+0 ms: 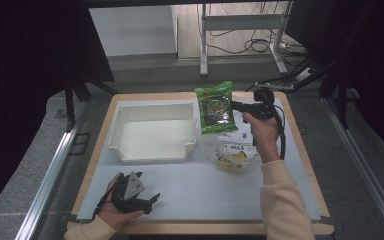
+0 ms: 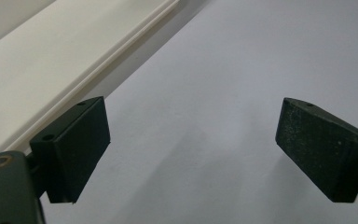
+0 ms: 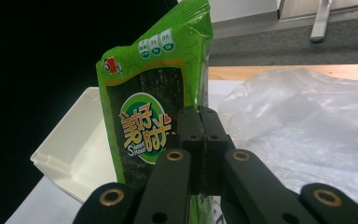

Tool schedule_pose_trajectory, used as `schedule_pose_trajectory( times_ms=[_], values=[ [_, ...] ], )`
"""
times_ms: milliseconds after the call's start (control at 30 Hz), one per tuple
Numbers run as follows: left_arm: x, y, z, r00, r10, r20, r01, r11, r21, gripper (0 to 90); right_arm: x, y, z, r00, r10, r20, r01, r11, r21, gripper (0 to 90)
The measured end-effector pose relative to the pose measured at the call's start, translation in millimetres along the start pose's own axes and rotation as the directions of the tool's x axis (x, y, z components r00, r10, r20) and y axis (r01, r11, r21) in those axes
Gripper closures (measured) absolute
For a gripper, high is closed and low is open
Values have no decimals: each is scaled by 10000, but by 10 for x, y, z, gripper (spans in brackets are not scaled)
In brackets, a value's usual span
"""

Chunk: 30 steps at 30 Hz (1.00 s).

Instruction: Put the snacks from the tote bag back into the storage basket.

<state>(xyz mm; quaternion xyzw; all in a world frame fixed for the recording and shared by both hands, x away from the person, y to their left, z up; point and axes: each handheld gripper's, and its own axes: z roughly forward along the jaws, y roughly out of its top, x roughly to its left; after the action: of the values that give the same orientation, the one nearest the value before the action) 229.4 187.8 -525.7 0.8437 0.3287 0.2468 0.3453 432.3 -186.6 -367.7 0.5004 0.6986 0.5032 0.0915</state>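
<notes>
A green snack packet (image 1: 216, 107) with a dark window and a round logo hangs in the air, between the white bin (image 1: 152, 131) and the clear plastic bag (image 1: 232, 150). My right gripper (image 1: 237, 106) is shut on the packet's right edge; in the right gripper view the packet (image 3: 154, 112) stands upright with the jaws (image 3: 199, 135) pinched together on it. My left gripper (image 1: 147, 200) rests low on the white mat near the front left, open, nothing between its pads (image 2: 74, 144).
The white bin is empty and sits at the back left of the white mat (image 1: 200, 195). The crumpled clear bag holds something yellow (image 1: 235, 159). The wooden table edge (image 1: 300, 145) frames the mat. In the left gripper view the bin's rim (image 2: 88, 60) runs diagonally.
</notes>
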Motion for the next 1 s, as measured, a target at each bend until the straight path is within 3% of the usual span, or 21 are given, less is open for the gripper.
schedule_pose_trajectory(
  times_ms=[1000],
  values=[
    [5,-3,-4,10000,-29,27,29,10000,-32,98,337,18,313,9957,-222,-903,234,9996,128,900]
  ],
)
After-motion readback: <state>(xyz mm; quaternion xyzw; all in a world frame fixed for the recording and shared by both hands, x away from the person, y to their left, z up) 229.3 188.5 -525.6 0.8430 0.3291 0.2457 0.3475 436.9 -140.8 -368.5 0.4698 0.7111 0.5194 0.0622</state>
